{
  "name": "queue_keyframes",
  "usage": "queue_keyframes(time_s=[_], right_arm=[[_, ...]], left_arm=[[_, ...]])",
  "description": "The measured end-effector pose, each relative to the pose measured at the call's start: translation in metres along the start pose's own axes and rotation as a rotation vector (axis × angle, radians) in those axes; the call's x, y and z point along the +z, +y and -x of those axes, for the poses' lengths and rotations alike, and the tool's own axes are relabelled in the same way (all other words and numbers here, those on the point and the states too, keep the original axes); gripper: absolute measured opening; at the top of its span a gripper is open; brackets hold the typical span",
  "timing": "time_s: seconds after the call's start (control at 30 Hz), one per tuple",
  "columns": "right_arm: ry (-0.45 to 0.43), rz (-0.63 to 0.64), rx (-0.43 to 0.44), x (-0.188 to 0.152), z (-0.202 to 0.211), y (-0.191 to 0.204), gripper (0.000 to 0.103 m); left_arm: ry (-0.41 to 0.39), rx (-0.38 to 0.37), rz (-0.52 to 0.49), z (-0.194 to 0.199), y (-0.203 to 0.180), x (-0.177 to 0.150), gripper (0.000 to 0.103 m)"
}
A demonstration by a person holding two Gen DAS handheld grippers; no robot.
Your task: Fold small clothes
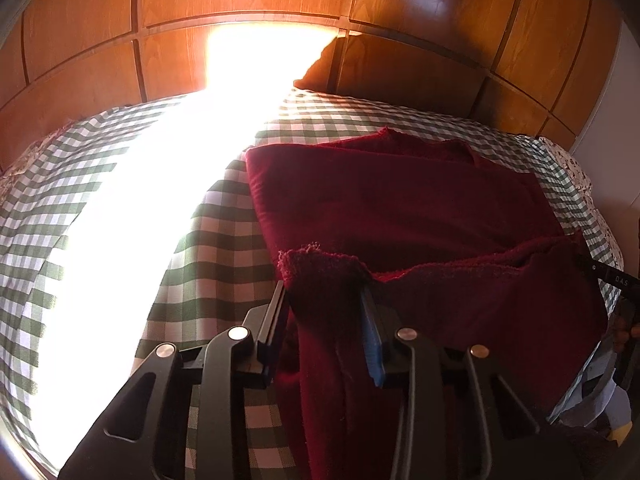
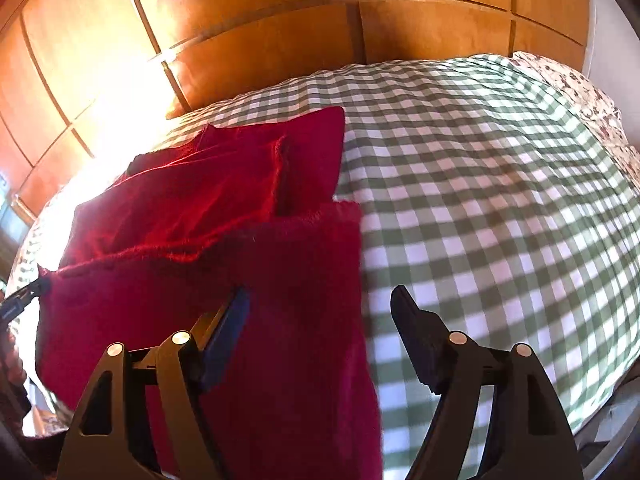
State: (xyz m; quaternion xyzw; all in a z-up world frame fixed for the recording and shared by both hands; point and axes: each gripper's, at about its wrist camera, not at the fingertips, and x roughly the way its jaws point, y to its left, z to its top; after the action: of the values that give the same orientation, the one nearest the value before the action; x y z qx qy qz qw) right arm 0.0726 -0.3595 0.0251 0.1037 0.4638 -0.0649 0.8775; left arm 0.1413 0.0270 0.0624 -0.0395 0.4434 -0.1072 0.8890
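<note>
A dark red knitted garment (image 1: 400,208) lies part folded on the green-and-white checked bed cover (image 1: 224,240). Its near edge is lifted and doubled over toward the far side. One frayed corner (image 1: 320,268) stands bunched between the fingers of my left gripper (image 1: 323,292), which is shut on it. In the right wrist view the same garment (image 2: 192,208) fills the left half. My right gripper (image 2: 319,292) stands wide open; the cloth's right edge passes loosely between its fingers and neither pad presses on it. Each gripper shows at the other view's edge: the right gripper (image 1: 612,280) and the left gripper (image 2: 24,304).
Wooden panels (image 1: 420,60) rise right behind the bed. A glaring sun patch (image 1: 132,220) washes out the cover's left part. A flowered sheet (image 2: 580,88) shows at the bed's far right edge. A hand (image 1: 624,332) and pale blue clothes (image 1: 592,384) sit at the lower right.
</note>
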Motion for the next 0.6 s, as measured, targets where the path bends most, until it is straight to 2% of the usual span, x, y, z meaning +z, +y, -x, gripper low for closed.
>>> queue_keyframes(time_s=[0.03, 0.2, 0.3, 0.43, 0.6], right_arm=[[0.003, 0.005, -0.003, 0.002, -0.003, 0.002, 0.073], [-0.001, 0.027, -0.006, 0.007, -0.006, 0.008, 0.073], [-0.011, 0.029, -0.004, 0.011, -0.005, 0.009, 0.073], [-0.017, 0.042, 0.0, 0.015, -0.005, 0.011, 0.073], [-0.018, 0.066, 0.003, 0.017, -0.007, 0.015, 0.056]], left_arm=[[-0.003, 0.002, -0.002, -0.005, -0.001, 0.012, 0.032], [-0.008, 0.004, -0.009, -0.008, 0.004, 0.016, 0.026], [-0.01, 0.004, -0.011, -0.002, 0.014, 0.0, 0.022], [-0.018, 0.007, -0.012, -0.001, 0.018, -0.005, 0.019], [-0.026, 0.008, -0.016, 0.003, 0.017, -0.006, 0.009]])
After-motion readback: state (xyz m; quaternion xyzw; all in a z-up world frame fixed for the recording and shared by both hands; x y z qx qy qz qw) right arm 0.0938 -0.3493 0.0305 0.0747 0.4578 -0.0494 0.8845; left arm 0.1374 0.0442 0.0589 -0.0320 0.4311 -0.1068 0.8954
